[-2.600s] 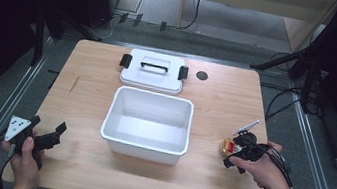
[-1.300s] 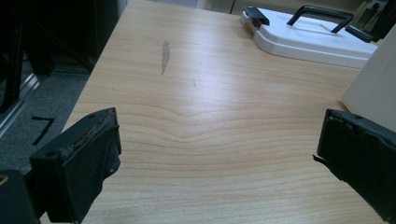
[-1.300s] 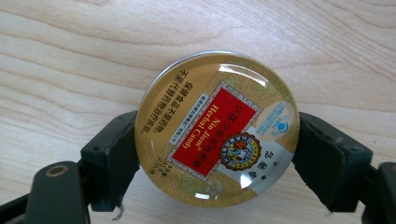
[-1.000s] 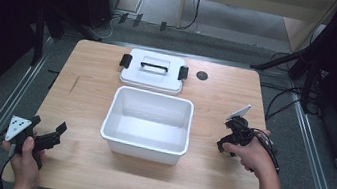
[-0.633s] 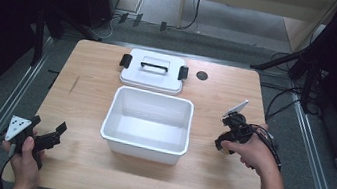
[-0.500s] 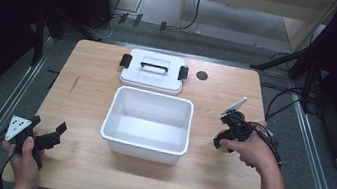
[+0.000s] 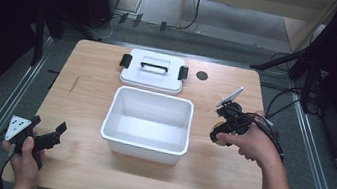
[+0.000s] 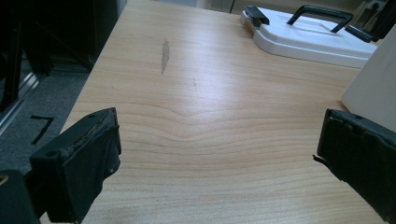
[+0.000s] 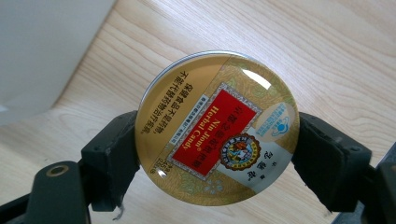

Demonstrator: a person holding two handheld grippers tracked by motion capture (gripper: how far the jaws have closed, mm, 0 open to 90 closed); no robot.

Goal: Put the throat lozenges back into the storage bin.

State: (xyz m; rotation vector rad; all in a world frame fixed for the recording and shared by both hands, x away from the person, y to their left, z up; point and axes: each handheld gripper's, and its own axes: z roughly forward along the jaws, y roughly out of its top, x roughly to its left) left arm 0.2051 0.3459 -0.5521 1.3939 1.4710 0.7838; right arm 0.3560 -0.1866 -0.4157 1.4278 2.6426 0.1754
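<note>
Gripping: right gripper (image 9: 217,154) has a round gold tin (image 9: 217,128) clamped between its two black jaws, one pad pressed on each side of the rim.
Tin face: red panel with "Nin Jiom" and "Herbal Candy" in gold lettering, a round crest and a white patch beside it, lid turned full to the right gripper view.
Tin place: clear of the table (image 7: 82,81), up in the air over the right part of the board, just beside the right wall of the tub (image 7: 148,123); in the high view a sliver of gold tin (image 7: 220,142) peeks out under the right gripper (image 7: 224,128).
Right hand: hand (image 7: 252,145) wrapped round the gripper body, forearm coming in from the bottom right corner.
Tub: white, rectangular, open top, sitting mid-table, nothing seen inside.
Lid: white lid (image 7: 152,69) with black handle and black clips on both ends, lying flat just behind the tub, close to it but whether they touch is hard to tell.
Left gripper: left gripper (image 7: 41,136) low at the near left corner of the table, jaws wide apart with nothing between them; in the left gripper view bare wood shows between the pads (image 8: 88,161).
Left hand: hand (image 7: 25,161) holds it near the table's front edge, well apart from the tub.
Back edge: small dark round spot (image 7: 202,75) in the wood, right of the lid.
</note>
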